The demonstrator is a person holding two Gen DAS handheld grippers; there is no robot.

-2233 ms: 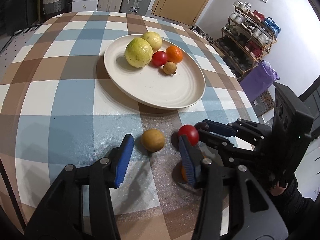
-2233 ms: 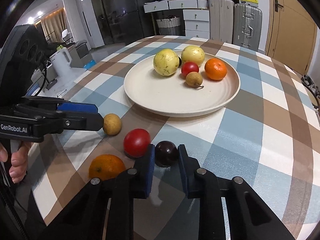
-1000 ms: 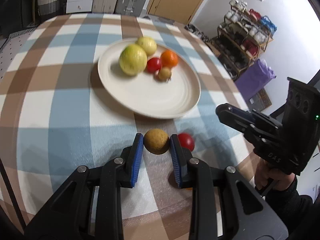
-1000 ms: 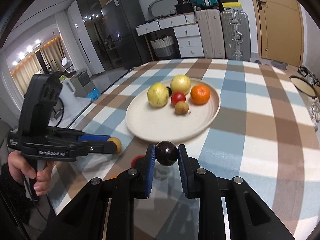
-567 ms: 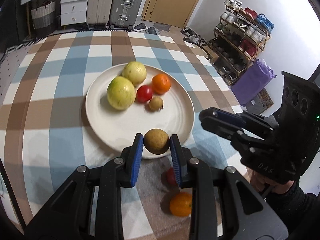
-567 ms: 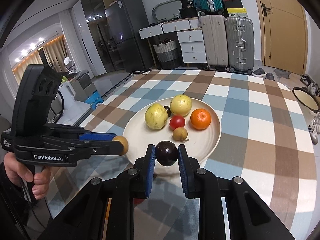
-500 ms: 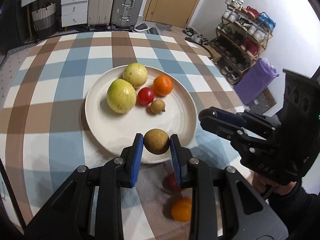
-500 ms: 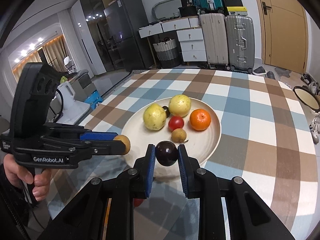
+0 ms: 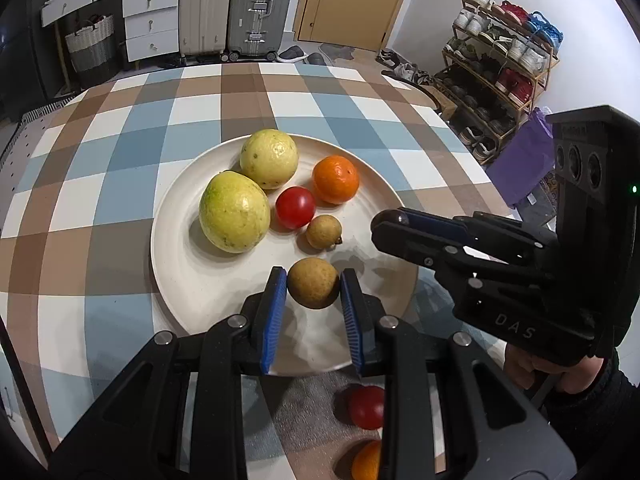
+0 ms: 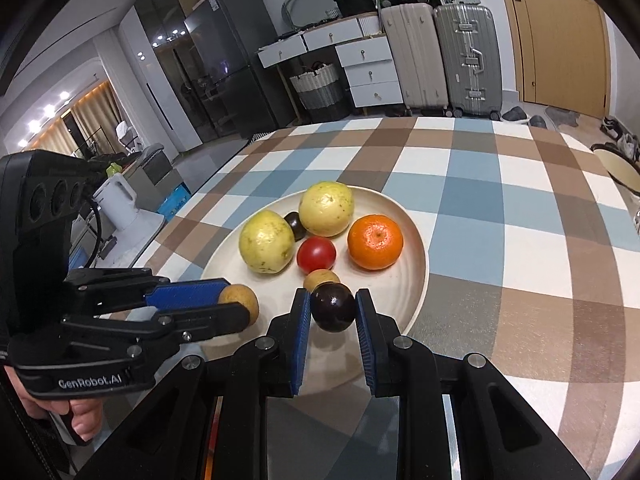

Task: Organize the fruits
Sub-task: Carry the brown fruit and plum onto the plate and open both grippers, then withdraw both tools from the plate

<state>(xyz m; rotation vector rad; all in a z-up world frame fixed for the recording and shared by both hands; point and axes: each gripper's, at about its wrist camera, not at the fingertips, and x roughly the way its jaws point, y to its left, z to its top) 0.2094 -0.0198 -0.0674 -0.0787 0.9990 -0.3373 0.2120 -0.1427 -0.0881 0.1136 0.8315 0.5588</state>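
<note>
My left gripper (image 9: pixel 313 284) is shut on a tan round fruit (image 9: pixel 313 282) and holds it over the near part of the white plate (image 9: pixel 180 280). My right gripper (image 10: pixel 333 307) is shut on a dark purple fruit (image 10: pixel 333 307) over the plate's (image 10: pixel 416 280) near rim. The plate holds two yellow-green guavas (image 9: pixel 234 211), a red tomato (image 9: pixel 295 207), an orange (image 9: pixel 335 179) and a small tan fruit (image 9: pixel 324 232). A dark fruit (image 10: pixel 296 224) lies between the guavas. A red tomato (image 9: pixel 366 407) and an orange (image 9: pixel 366 460) lie on the cloth below my left gripper.
The table has a checked blue, brown and white cloth (image 9: pixel 120 160). Suitcases (image 9: pixel 260 8) and drawers stand beyond the far edge. A shoe rack (image 9: pixel 504 60) stands at the right. A chair seat (image 10: pixel 616 168) sits off the table's right side.
Both grippers closed on their fruits, lifted them off the cloth and moved forward over the plate. The plate looms larger now.
</note>
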